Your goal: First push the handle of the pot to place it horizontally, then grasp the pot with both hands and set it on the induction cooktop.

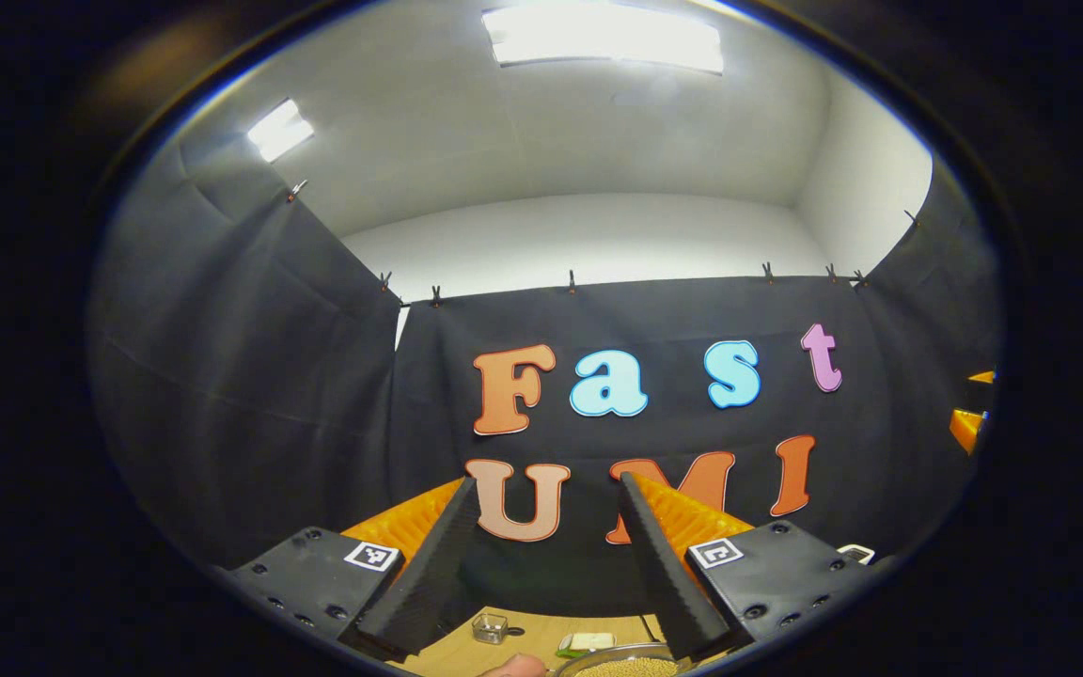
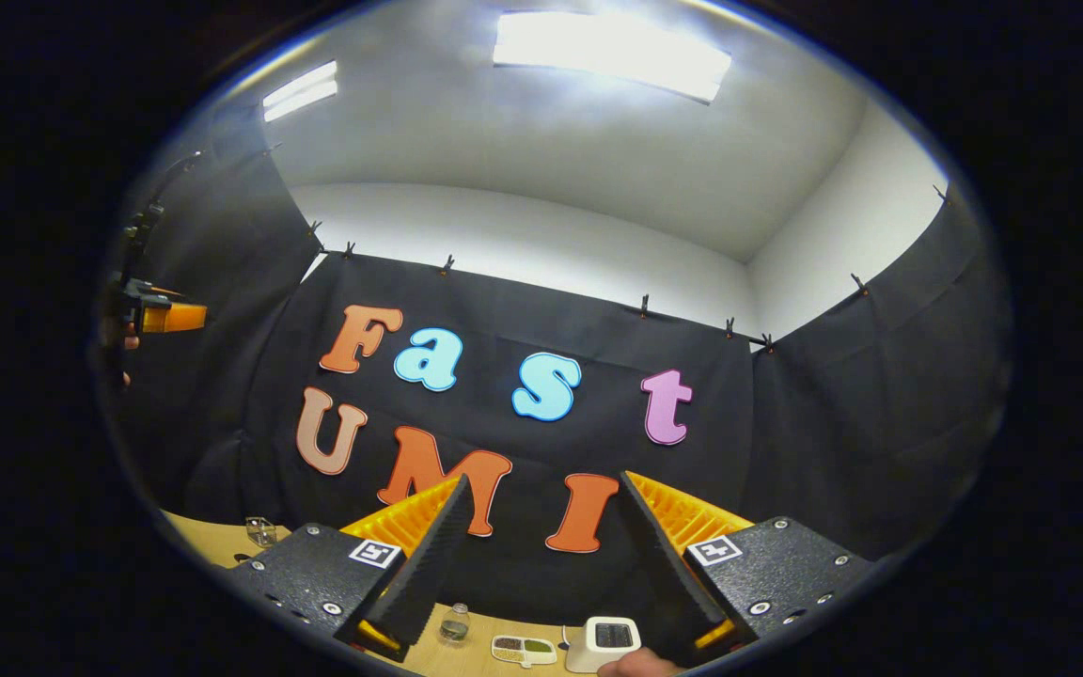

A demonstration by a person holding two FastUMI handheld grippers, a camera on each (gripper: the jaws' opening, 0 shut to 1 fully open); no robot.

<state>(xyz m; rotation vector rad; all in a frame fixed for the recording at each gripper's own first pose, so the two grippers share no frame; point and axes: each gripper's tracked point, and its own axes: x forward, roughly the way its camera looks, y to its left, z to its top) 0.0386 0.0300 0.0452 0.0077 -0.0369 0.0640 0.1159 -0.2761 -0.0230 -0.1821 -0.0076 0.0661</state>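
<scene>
We note both grippers raised and aimed at the booth wall rather than down at the table. The left gripper stands with its fingers spread wide, nothing between them; the right gripper likewise, wide and empty. A rounded metal rim, which we take to be the pot, shows at the bottom edge of the left gripper view, below and just right of the left gripper's fingers; its handle is not visible to us. Risk, in our judgement: descending with the pot barely in sight could strike the rim instead of the handle and shove or tip the pot, spilling the pale contents.
</scene>
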